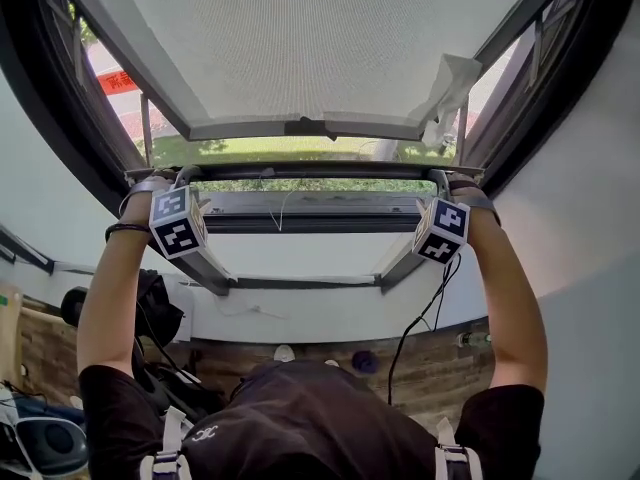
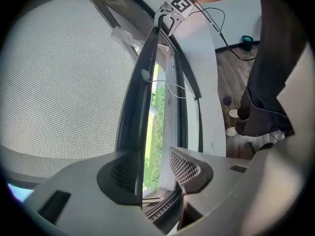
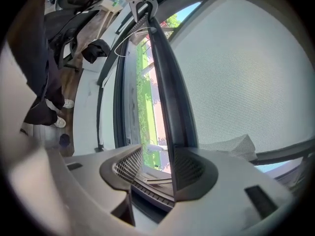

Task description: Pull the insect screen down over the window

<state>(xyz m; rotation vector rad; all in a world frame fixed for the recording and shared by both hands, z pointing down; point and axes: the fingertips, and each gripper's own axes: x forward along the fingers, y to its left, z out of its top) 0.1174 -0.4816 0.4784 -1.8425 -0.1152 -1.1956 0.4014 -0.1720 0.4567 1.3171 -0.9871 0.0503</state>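
- At each end of the pull bar point(image 1: 310, 171), the left gripper point(image 2: 156, 165) and right gripper point(image 3: 157, 167) straddle it with jaws parted, not clamped; the bar lies against one jaw of each, with daylight beside the other
- Just beyond the bar, a narrow uncovered strip separates it from the lower frame point(image 1: 310, 210)
- Farther up, the insect screen point(image 1: 300, 48) spans the opening
- Step in hand, as judged: last stretch of the pull-down
- Next move: lower both ends evenly until bar meets frame; unclamped jaws may slip off
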